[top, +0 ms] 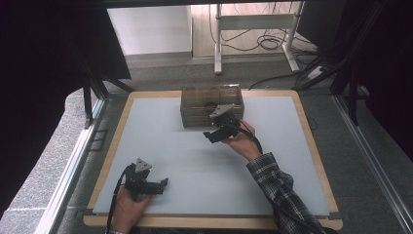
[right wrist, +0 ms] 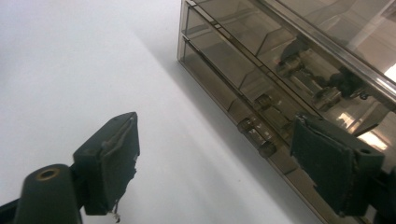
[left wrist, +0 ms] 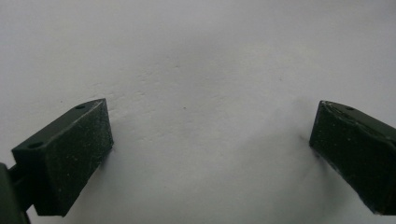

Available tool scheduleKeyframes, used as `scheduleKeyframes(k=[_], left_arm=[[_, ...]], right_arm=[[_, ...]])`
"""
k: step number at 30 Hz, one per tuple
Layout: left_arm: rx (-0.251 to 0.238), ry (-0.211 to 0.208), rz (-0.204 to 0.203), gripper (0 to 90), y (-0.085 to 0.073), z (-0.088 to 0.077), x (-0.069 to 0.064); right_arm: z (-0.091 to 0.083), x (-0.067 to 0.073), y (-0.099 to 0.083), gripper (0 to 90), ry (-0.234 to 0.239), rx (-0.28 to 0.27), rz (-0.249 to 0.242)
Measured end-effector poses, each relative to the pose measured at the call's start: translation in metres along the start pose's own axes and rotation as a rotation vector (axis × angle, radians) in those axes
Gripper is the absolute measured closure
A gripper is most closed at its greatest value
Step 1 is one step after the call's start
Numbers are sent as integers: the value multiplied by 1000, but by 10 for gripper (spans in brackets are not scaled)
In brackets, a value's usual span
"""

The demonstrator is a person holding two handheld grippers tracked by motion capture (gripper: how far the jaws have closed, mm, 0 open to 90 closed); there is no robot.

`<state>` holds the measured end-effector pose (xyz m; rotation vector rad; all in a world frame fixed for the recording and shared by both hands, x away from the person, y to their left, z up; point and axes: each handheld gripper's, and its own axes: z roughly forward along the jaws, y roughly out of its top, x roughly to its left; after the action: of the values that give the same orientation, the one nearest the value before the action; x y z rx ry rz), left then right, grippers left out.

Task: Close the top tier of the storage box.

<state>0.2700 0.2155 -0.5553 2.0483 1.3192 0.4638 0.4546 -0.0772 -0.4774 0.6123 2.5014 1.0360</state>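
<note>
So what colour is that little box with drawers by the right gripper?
The drawer box is see-through smoky brown plastic, clearest in the right gripper view.

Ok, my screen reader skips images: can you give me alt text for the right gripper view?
The right tool, jaws open with nothing between them, points at the front of a smoky see-through drawer box on a pale table. One jaw sits just in front of the small drawer knobs.
</note>
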Motion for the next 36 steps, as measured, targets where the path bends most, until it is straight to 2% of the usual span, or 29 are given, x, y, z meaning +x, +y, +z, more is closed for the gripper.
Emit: scheduleKeyframes(k=[7,16,21,36], left_arm=[[0,0,0,0,0,0,0],[0,0,0,0,0,0,0],[0,0,0,0,0,0,0],[0,0,0,0,0,0,0]], right_arm=[[-3,3,0,114,14,-9,-4],[-6,6,-1,102,20,-13,-9],[-7,6,-3,90,44,-15,6],[-13,12,-7,81,61,-31,-7]])
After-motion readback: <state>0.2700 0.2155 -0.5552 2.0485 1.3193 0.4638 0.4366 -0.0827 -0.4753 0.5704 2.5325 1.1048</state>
